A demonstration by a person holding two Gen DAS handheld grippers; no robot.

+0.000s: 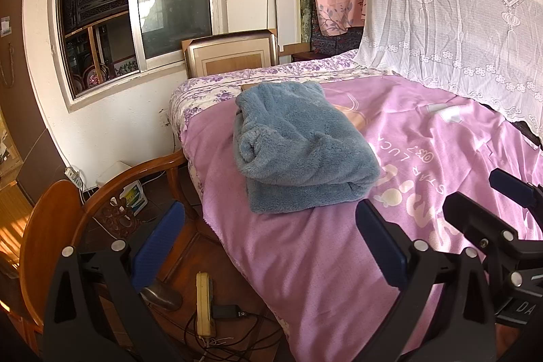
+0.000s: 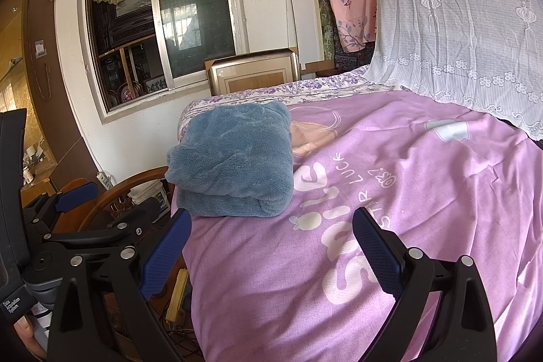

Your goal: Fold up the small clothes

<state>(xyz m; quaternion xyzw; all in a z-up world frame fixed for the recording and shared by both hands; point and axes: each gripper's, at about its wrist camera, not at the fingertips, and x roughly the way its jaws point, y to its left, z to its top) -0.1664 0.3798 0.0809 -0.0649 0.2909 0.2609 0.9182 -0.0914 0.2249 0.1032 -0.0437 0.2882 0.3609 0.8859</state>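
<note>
A blue-grey fleece garment (image 1: 298, 151) lies folded in a thick bundle on the pink bedspread (image 1: 305, 260), near the bed's left edge. It also shows in the right wrist view (image 2: 234, 165). My left gripper (image 1: 268, 240) is open and empty, held back from the garment at the bed's near left corner. My right gripper (image 2: 271, 246) is open and empty, above the bedspread (image 2: 407, 192) and short of the garment. The right gripper also shows at the right of the left wrist view (image 1: 488, 202).
A wooden chair (image 1: 101, 202) stands left of the bed. A power strip (image 1: 205, 304) with cables lies on the floor. A white lace cover (image 1: 458, 22) hangs over the bed's far right. A window (image 1: 135, 5) is in the wall behind.
</note>
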